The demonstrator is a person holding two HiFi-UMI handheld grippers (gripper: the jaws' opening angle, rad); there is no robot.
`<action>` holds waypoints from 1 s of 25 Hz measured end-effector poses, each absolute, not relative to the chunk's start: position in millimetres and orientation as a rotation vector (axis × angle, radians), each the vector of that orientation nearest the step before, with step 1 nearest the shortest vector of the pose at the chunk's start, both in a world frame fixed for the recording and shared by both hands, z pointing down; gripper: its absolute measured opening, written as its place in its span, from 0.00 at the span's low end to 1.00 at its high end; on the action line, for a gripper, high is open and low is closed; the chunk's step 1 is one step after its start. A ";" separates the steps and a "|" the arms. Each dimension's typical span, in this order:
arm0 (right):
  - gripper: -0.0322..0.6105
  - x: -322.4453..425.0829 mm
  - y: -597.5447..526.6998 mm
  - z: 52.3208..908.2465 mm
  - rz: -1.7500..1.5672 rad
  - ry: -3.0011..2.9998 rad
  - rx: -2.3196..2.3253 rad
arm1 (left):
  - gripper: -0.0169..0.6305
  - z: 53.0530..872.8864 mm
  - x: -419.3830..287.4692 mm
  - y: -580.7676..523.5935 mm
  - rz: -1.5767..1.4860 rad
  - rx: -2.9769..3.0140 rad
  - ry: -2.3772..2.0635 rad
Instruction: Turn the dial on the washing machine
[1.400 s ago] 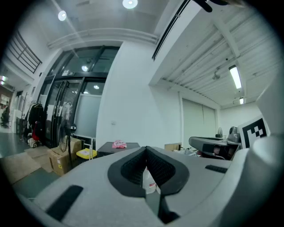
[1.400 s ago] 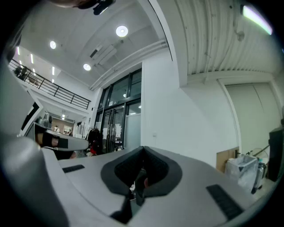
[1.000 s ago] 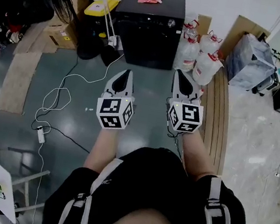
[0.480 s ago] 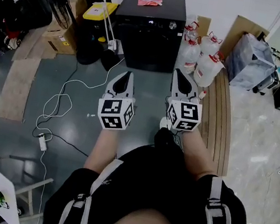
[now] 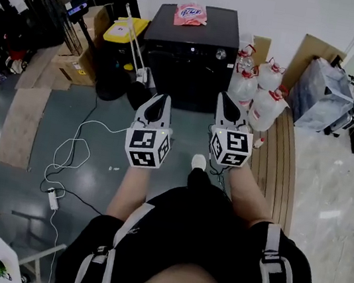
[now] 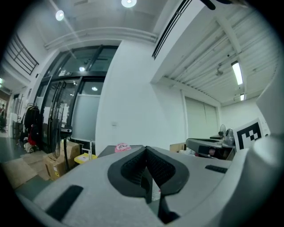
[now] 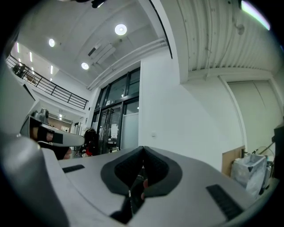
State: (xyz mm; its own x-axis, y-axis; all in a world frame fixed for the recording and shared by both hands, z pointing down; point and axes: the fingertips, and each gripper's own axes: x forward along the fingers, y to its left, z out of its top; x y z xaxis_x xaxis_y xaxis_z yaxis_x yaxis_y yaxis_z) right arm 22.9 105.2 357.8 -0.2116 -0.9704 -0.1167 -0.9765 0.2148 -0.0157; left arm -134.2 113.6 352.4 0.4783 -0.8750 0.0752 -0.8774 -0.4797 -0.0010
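The black washing machine [image 5: 189, 45] stands against the far wall, its small round dial [image 5: 221, 55] at the upper right of the front panel. A pink packet [image 5: 191, 14] lies on top, also seen as the pink packet [image 6: 123, 147] in the left gripper view. My left gripper [image 5: 163, 99] and right gripper [image 5: 226, 99] are held side by side in front of me, pointing at the machine and well short of it. Both are shut with nothing between the jaws. The left gripper [image 6: 145, 148] and right gripper [image 7: 143, 148] show tips pressed together.
Several water jugs [image 5: 257, 84] crowd the machine's right side, with wooden boards [image 5: 277, 147] and a plastic bag [image 5: 323, 88] beyond. On the left stand a yellow-lidded bin [image 5: 125, 15], a long-handled brush [image 5: 138, 50] and cardboard boxes [image 5: 77, 53]. A white cable [image 5: 72, 147] trails over the floor.
The person has stepped toward the washing machine, which now sits nearer and larger in the head view. Both grippers have stayed shut and kept their places side by side.
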 end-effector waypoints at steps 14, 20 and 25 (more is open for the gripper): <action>0.06 94.3 -168.4 345.2 0.090 2.391 -1.859 | 0.02 351.4 -40.7 -167.0 0.167 2.667 -1.528; 0.06 111.2 -237.3 362.2 -0.012 2.386 -1.895 | 0.02 366.3 -30.6 -229.7 0.225 2.653 -1.501; 0.06 111.2 -271.9 390.2 -0.145 2.382 -1.933 | 0.02 373.8 -37.7 -266.0 0.244 2.652 -1.469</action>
